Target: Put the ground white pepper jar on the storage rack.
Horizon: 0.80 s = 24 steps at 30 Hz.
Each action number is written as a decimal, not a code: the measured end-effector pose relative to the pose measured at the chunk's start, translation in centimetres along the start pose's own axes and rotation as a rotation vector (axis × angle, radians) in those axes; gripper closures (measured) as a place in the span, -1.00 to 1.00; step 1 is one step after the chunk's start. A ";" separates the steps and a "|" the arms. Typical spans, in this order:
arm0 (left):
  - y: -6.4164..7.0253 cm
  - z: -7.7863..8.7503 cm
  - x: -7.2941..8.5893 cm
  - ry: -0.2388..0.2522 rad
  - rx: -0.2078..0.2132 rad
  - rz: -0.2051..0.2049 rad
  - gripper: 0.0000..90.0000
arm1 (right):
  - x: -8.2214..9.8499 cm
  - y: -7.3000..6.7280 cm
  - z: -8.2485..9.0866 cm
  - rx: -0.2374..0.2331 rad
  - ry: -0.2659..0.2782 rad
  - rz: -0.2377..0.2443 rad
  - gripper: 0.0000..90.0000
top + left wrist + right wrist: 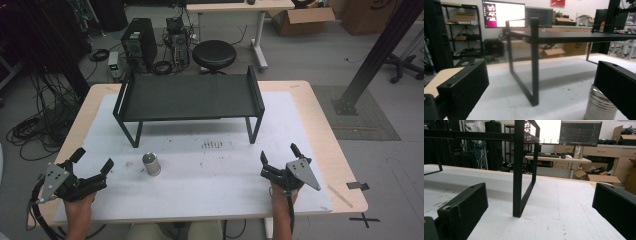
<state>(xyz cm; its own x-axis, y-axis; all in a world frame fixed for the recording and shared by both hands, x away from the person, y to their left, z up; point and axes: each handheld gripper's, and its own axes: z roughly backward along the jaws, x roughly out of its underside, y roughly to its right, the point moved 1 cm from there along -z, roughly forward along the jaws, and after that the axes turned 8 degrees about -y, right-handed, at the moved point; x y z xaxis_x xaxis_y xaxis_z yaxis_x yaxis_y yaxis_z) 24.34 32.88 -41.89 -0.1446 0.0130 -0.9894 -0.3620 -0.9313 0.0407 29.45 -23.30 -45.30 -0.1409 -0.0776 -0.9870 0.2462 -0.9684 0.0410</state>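
Tongs on both sides rest near the front edge of the bench (310,125), each spread wide with nothing between the jaws. The left tongs (95,161) sit at the near-left corner, angled toward the middle; the right tongs (278,159) sit near the opposite corner, pointing forward. A small metal can (151,164) stands upright on the white mat, its long axis vertical, in front of the black shelf rack (190,95) and just off that rack's left legs.

What matters for a pick is the side: the can lies ahead and to the right of the left tongs, close by, and well apart from the right tongs across the bench. In the left gripper view the can (600,106) shows low at the right, partly behind the right-hand jaw, so it is off the line between the jaws rather than centred. I judge the left hand the natural one to reach, needing a swing rightward to bracket the can's round wall.
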 end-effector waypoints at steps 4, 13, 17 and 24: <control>0.6 0.0 -0.3 0.002 0.025 -0.004 -0.99 | 0.0 0.0 0.0 0.001 0.002 -0.001 -1.00; 2.3 -0.3 -0.8 0.000 0.065 -0.015 -0.99 | 0.0 0.0 0.0 0.000 -0.001 0.001 -1.00; 3.0 -0.6 -0.9 -0.012 0.085 -0.022 -0.99 | 0.0 0.0 0.0 0.000 -0.001 0.002 -1.00; 4.1 -1.3 -0.8 -0.035 0.116 -0.036 -1.00 | 0.0 0.0 0.0 0.000 -0.002 0.001 -1.00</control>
<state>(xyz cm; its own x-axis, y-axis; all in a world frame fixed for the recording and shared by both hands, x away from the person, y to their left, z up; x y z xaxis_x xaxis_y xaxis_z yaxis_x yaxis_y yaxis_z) 24.16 28.61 -41.12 -0.1611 0.0602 -0.9851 -0.4714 -0.8816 0.0232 29.48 -23.29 -45.29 -0.1425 -0.0792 -0.9866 0.2468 -0.9682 0.0421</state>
